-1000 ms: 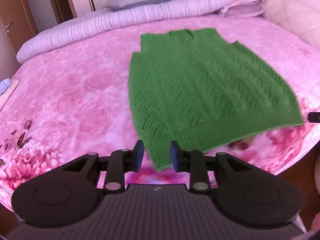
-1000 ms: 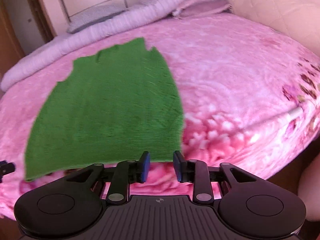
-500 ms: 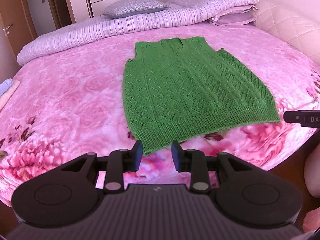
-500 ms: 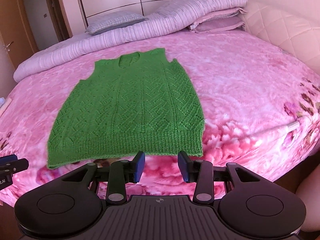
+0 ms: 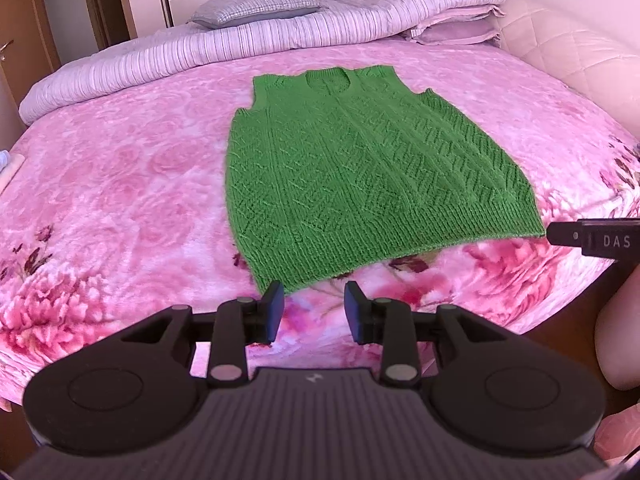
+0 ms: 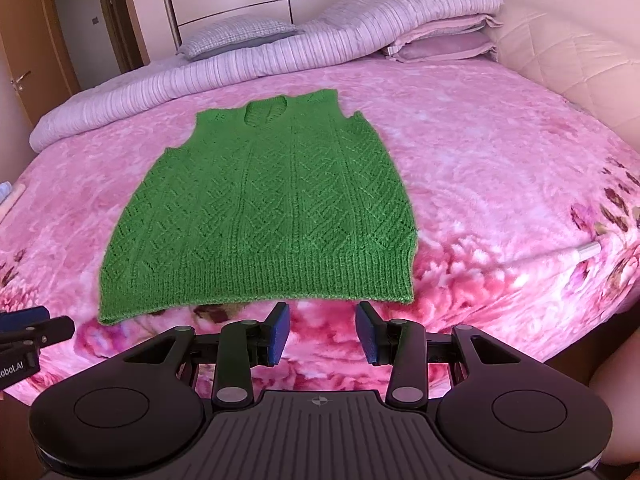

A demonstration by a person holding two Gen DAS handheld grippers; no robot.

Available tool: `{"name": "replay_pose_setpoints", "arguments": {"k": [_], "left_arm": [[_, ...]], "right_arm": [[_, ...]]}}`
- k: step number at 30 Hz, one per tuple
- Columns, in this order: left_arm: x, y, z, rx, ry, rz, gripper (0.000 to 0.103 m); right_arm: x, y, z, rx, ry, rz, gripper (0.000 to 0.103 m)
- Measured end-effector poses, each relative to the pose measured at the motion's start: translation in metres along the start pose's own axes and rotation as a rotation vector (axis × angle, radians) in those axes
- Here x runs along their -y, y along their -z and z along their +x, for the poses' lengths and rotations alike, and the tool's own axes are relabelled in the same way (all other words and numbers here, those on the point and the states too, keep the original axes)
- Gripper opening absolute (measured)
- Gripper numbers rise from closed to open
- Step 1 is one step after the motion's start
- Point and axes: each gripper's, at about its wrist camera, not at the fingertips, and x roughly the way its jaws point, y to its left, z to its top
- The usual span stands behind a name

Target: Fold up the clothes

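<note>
Pink floral plush bedding (image 5: 120,184) covers a wide bed, with lilac striped pillows (image 6: 360,28) stacked at the far end by the pale wardrobe doors. On it a green cable-knit sleeveless vest (image 5: 360,176) lies flat and face up, neckline toward the pillows and ribbed hem toward the near edge of the bed.

Both tools hover just short of that hem. The left gripper (image 5: 314,308) has its jaws opening, nothing between them, close to the hem's left corner. The right gripper (image 6: 323,332) stands parted to a middling gap, also empty, just before the hem near its right corner.

Several things could go wrong from here. The blanket's deep pile sits right under the hem, so a low pinch would likely catch bedding along with the knit and drag it. The vest has two layers; a shallow bite might lift only the top one, and the fold would open out. The stretchy knit would probably sag between two corner holds, so uneven lifting could skew the crease. The hem lies close to the mattress edge, and a backward tug could pull it over.
</note>
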Motion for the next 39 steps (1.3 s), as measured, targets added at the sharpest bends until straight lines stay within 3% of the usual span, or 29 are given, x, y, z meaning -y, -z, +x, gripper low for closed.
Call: {"name": "replay_pose_setpoints", "arguments": {"k": [14,20,23,27,32,39], "left_arm": [[-0.009,-0.011,0.029,-0.023,0.006,-0.016,0.030],[-0.022,-0.026,0.061,-0.024,0.034,-0.042,0.031],[-0.031,-0.035,0.082,-0.022,0.044,-0.051,0.031],[-0.041,-0.056,0.115,-0.011,0.044,-0.037,0.031],[-0.051,-0.092,0.161,-0.007,0.054,-0.010,0.031],[-0.070,-0.153,0.232,-0.008,0.140,0.050,0.031]], "right_arm": [[-0.008,-0.012,0.030,-0.033,-0.026,-0.035,0.040],[0.007,-0.022,0.056,-0.047,-0.017,-0.029,0.040],[0.025,-0.029,0.071,-0.014,-0.076,-0.016,0.040],[0.048,-0.045,0.085,0.085,-0.160,-0.027,0.040],[0.065,-0.081,0.127,0.029,-0.185,-0.117,0.040],[0.076,-0.137,0.195,-0.060,-0.211,-0.324,0.040]]}}
